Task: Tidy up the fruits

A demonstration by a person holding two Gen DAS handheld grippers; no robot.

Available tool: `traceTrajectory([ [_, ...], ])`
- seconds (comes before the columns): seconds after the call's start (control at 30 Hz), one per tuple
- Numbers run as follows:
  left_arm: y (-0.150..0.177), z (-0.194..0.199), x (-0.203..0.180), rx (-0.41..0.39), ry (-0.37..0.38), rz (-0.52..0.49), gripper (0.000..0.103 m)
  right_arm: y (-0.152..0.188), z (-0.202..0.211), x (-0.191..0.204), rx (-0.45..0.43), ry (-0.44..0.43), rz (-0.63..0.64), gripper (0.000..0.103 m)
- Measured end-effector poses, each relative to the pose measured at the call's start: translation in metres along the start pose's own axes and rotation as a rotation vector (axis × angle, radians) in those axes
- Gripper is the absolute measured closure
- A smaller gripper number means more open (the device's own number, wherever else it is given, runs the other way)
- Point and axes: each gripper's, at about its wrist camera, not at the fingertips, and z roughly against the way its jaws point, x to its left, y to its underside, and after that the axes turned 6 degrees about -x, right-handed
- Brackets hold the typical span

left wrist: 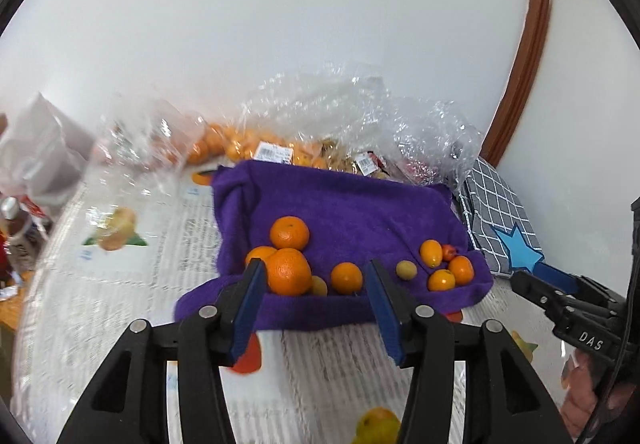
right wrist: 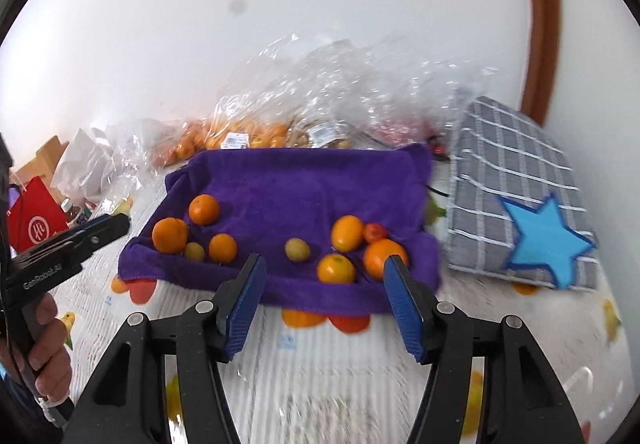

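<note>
On the purple towel (right wrist: pixel 304 183), scattered oranges (right wrist: pixel 204 209), both tools spread, left tool (left wrist: pixel 314 276), right tool (right wrist: pixel 326 276), seemingly empty.

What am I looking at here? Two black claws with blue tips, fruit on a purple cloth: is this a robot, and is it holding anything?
No robot: a person holds one hand-gripper in each hand, each with a camera looking along its fingers. One picture is from the left gripper, the other from the right gripper. Both are open and hold nothing. Ahead lies a purple towel with oranges and smaller fruit, plastic bags behind, and a grey checked cloth with a blue star beside it.
</note>
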Motion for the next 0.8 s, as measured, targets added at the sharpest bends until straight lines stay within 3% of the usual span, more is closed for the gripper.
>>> traceTrajectory([
  [0.13,0.005,0.026,-0.015,-0.007,-0.008,-0.019,0.045,0.008,0.032,-0.009,-0.010,0.036,-0.034,0.041],
  [0.17,0.006,0.032,-0.019,-0.009,-0.005,-0.027,0.043,0.011,0.043,-0.010,-0.026,0.044,-0.039,0.039],
  [0.23,0.009,0.043,-0.027,-0.013,-0.006,-0.044,0.041,0.016,0.062,-0.011,-0.059,0.057,-0.039,0.023],
  [0.4,0.013,0.064,-0.045,-0.023,-0.019,-0.085,0.031,0.023,0.099,-0.008,-0.121,0.076,-0.007,0.013],
  [0.8,0.016,0.079,-0.059,-0.030,-0.053,-0.109,0.029,0.033,0.126,-0.025,-0.122,0.095,-0.095,0.012],
])
